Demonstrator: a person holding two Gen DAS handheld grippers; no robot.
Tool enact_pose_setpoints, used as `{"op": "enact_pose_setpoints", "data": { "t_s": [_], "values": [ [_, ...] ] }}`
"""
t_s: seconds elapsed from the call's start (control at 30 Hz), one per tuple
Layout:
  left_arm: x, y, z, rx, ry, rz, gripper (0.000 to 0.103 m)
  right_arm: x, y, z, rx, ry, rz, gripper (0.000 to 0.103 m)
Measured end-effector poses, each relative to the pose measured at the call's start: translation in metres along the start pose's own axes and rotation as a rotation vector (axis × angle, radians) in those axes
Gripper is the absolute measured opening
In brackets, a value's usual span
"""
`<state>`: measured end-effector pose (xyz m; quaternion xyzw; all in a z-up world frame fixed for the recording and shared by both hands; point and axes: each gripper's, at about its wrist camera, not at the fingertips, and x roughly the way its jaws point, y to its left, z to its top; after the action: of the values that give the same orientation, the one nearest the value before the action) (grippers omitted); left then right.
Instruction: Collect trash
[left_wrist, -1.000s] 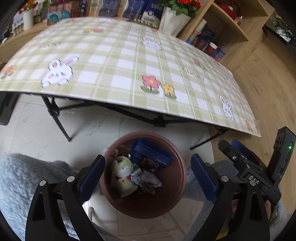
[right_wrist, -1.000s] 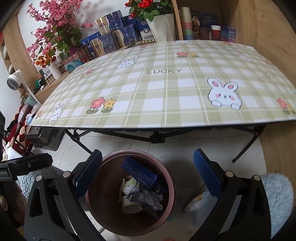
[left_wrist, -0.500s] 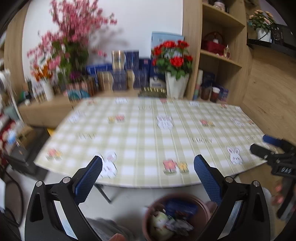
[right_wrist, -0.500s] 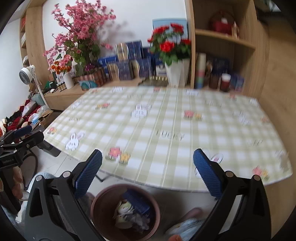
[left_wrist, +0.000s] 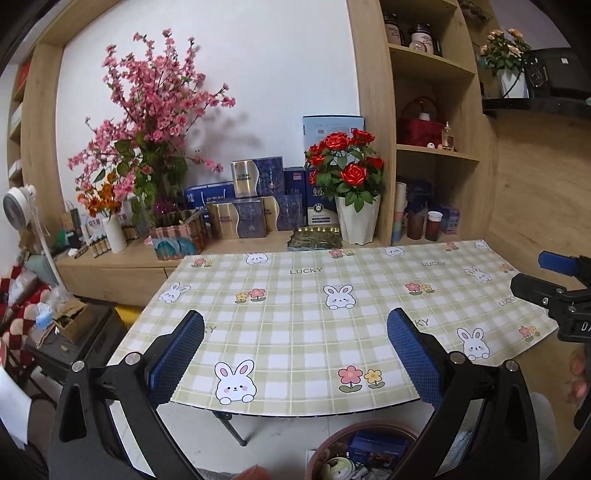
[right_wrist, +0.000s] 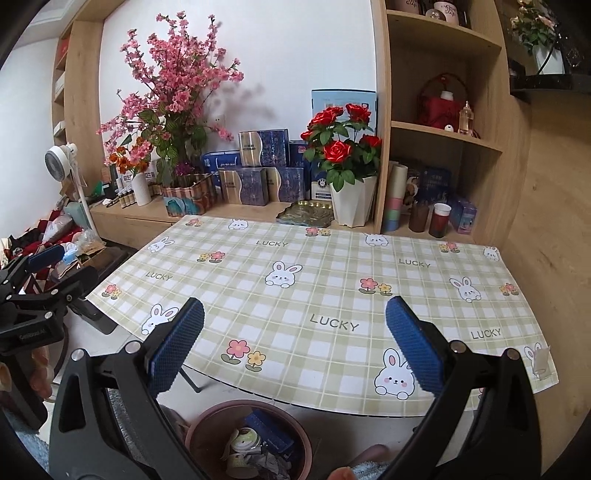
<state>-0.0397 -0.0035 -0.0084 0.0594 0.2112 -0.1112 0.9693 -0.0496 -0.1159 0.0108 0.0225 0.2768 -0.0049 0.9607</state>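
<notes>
- The left tool (left_wrist: 295, 350), seen in its own view, stands spread wide with nothing between its blue-padded fingers (left_wrist: 177, 354); it hangs over the near edge of the surface (left_wrist: 295, 295), a folding table under a green-and-white checked cloth printed with rabbits, flowers and the word LUCKY.
- The right tool (right_wrist: 293, 345) is likewise spread and empty, its blue pads (right_wrist: 413, 350) framing the same cloth in the lower half of its frame.
- The round reddish-brown plastic bin (right_wrist: 207, 435) sits on the floor at the bottom centre of the right view, just in front of the surface's near edge.
- Inside the bin lie the collected trash: a dark blue carton (right_wrist: 269, 428), white paper cups (right_wrist: 243, 441) and crumpled wrappers (right_wrist: 266, 461).
- In the left view the bin (left_wrist: 332, 448) shows at the bottom edge, right of centre, partly cut off.
- The checked cloth carries no loose items.
- A white pot of red roses (left_wrist: 356, 221) stands on the wooden ledge behind the surface, upper centre.
</notes>
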Motion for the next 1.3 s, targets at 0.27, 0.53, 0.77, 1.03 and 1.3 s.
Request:
{"op": "enact_pose_setpoints", "data": {
  "t_s": [0.27,0.53,0.77,1.03,1.3],
  "values": [
    [-0.006,0.000,0.005,-0.005,0.000,0.007,0.097,-0.002,-0.002,-0.001,0.012,0.003,0.002,0.097],
    [-0.013,0.001,0.006,-0.020,-0.001,0.002,0.097,-0.001,-0.003,-0.005,0.023,0.015,0.012,0.097],
    [-0.014,0.001,0.007,-0.022,0.000,0.001,0.097,0.001,-0.003,-0.007,0.035,0.026,0.015,0.097],
    [-0.018,0.000,0.008,-0.028,-0.001,-0.012,0.097,0.003,-0.002,-0.009,0.039,0.032,0.019,0.097],
    [-0.020,-0.002,0.008,-0.029,0.000,-0.005,0.097,0.003,-0.002,-0.009,0.038,0.033,0.020,0.097]
  ]
}}
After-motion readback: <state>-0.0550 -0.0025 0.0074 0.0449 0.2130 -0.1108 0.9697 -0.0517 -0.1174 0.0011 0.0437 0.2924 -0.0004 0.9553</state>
